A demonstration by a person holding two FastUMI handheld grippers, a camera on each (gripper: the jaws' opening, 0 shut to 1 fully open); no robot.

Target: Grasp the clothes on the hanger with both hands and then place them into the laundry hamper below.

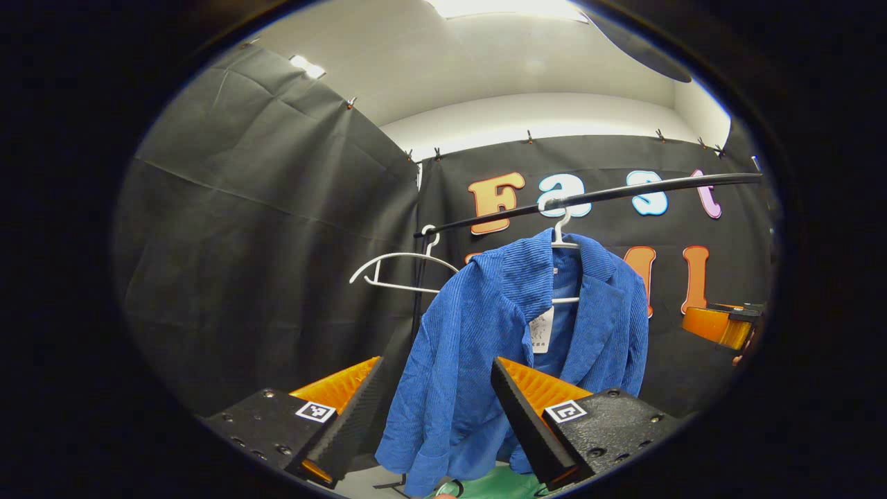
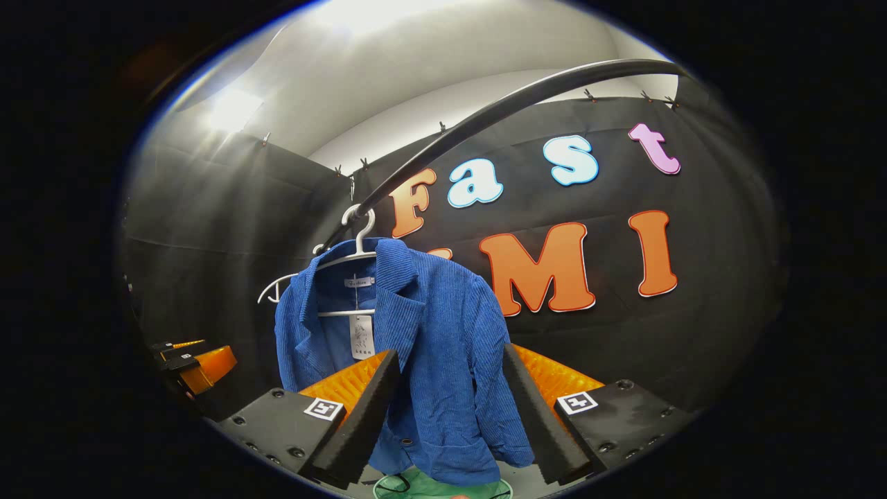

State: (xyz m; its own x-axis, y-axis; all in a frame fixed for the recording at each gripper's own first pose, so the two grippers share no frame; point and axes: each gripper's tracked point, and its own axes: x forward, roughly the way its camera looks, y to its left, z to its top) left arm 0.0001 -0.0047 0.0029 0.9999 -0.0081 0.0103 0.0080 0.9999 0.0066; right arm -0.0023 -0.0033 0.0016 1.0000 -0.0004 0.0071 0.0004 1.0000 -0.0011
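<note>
A blue corduroy jacket hangs on a white hanger from a dark curved rail. My left gripper is open, its fingers spread either side of the jacket's left sleeve, short of the cloth. My right gripper is open too, framing the jacket's right sleeve from in front. Below the jacket a green hamper rim peeks out. The right gripper also shows far right in the left gripper view, and the left gripper at the left in the right gripper view.
A second, bare white hanger hangs on the rail left of the jacket. A dark stand pole runs down from the rail's left end. Black cloth walls close in behind and on the left.
</note>
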